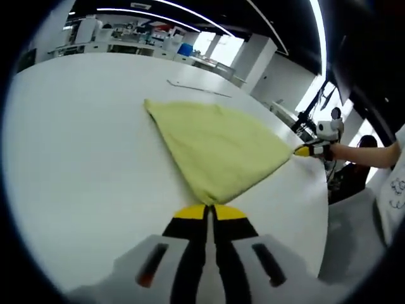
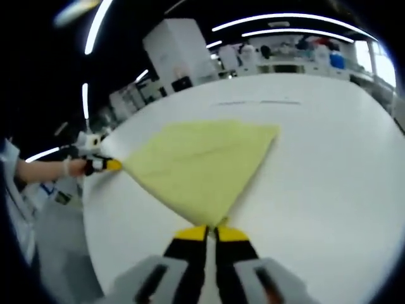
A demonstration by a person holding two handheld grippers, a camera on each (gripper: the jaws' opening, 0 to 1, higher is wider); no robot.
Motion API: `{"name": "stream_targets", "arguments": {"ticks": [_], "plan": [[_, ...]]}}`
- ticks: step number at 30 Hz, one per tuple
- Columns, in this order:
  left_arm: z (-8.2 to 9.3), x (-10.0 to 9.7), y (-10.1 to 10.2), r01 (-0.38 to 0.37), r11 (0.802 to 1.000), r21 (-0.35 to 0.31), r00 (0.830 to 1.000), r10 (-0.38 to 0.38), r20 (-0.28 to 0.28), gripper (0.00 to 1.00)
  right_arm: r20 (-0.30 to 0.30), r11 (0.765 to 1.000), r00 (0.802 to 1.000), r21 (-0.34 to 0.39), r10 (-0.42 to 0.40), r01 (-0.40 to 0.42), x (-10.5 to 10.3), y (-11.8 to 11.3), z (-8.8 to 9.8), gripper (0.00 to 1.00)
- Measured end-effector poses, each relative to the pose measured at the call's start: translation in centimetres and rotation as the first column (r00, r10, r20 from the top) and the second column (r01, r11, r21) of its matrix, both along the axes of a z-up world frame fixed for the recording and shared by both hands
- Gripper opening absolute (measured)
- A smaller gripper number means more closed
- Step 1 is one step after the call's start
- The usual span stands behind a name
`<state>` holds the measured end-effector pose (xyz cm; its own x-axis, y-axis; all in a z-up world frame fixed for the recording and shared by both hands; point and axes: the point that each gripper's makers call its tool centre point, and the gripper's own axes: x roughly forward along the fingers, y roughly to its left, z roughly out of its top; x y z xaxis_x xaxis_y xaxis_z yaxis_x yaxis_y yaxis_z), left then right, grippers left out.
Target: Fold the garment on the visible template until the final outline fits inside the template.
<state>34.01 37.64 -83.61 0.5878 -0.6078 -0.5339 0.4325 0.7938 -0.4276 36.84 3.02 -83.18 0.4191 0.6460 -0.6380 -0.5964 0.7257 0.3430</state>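
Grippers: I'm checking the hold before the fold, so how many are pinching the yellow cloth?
2. The left gripper is shut on one corner of the yellow cloth; the right gripper is shut on another corner, both at the white table's near edge.

Bright ceiling strip lights [image 1: 158, 14], window glare, fisheye-warped edges, right gripper view softly blurred.

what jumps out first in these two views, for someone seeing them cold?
The yellow-green garment spread on the white table, pulled taut between two corners. The left gripper is shut on the corner nearest its camera; the right gripper is shut on the other corner. Each shows small at the far corner in the other's view, held by a hand.
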Motion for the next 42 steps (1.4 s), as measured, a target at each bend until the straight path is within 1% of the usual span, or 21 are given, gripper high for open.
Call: {"name": "stream_targets", "arguments": {"ticks": [3, 9, 13, 16, 21, 23, 25, 28, 31, 33, 35, 38, 39, 42], "plan": [[0.0, -0.1, 0.2, 0.012, 1.000, 0.013, 1.000, -0.012, 0.007, 0.00, -0.007, 1.000, 1.000, 0.005, -0.012, 0.012, -0.1, 0.0, 0.0, 0.00], [0.0, -0.1, 1.1, -0.006, 1.000, 0.011, 1.000, 0.006, -0.004, 0.00, -0.003, 1.000, 1.000, 0.000, -0.012, 0.012, -0.1, -0.1, 0.2, 0.00], [0.0, -0.4, 1.0, 0.003, 1.000, 0.002, 1.000, -0.003, -0.016, 0.00, -0.005, 1.000, 1.000, -0.002, -0.010, 0.010, -0.3, -0.4, 0.2, 0.00], [0.0, -0.8, 1.0, 0.013, 1.000, 0.012, 1.000, -0.013, -0.021, 0.00, -0.011, 1.000, 1.000, 0.000, -0.007, 0.007, -0.6, -0.6, 0.2, 0.00], [0.6, -2.8, 0.1, 0.020, 1.000, 0.014, 1.000, -0.019, -0.024, 0.00, -0.024, 1.000, 1.000, 0.005, 0.000, 0.000, -1.8, -0.8, 0.0, 0.00], [0.7, -2.6, 0.4, 0.018, 1.000, 0.009, 1.000, -0.018, -0.025, 0.00, -0.030, 1.000, 1.000, 0.011, 0.001, -0.001, -2.4, -0.8, 0.0, 0.00], [0.6, -3.4, 0.5, 0.020, 1.000, 0.008, 0.999, -0.020, -0.030, 0.00, -0.037, 1.000, 0.999, 0.016, 0.005, -0.005, -3.1, -0.8, -0.1, 0.00], [0.4, -4.9, 0.6, 0.018, 1.000, 0.005, 0.999, -0.017, -0.036, 0.00, -0.051, 1.000, 0.999, 0.025, 0.013, -0.012, -4.4, -0.8, -0.2, 0.00], [0.3, -6.0, 0.8, 0.010, 1.000, -0.006, 0.999, -0.010, -0.037, 0.00, -0.060, 0.999, 0.998, 0.031, 0.015, -0.013, -5.4, -1.0, -0.2, 0.00], [0.3, -7.4, 0.5, 0.017, 1.000, -0.005, 0.999, -0.018, -0.042, 0.00, -0.068, 0.999, 0.998, 0.037, 0.014, -0.012, -6.1, -1.0, -0.2, 0.00], [0.1, -7.7, 0.7, 0.020, 1.000, -0.003, 0.999, -0.021, -0.046, 0.00, -0.079, 0.999, 0.997, 0.047, 0.010, -0.007, -6.6, -1.1, -0.2, 0.00], [0.1, -9.0, 0.5, 0.011, 1.000, -0.010, 0.999, -0.012, -0.048, 0.00, -0.084, 0.999, 0.996, 0.055, 0.005, -0.001, -7.5, -1.1, -0.4, 0.00], [0.1, -9.3, 0.4, 0.012, 1.000, -0.010, 0.999, -0.012, -0.047, 0.00, -0.088, 0.998, 0.996, 0.056, 0.002, 0.003, -7.6, -1.1, -0.5, 0.00], [-0.2, -9.2, 0.8, 0.003, 1.000, -0.003, 0.999, -0.003, -0.051, 0.00, -0.101, 0.998, 0.995, 0.067, -0.003, 0.010, -8.2, -1.0, -0.5, 0.00]]}}
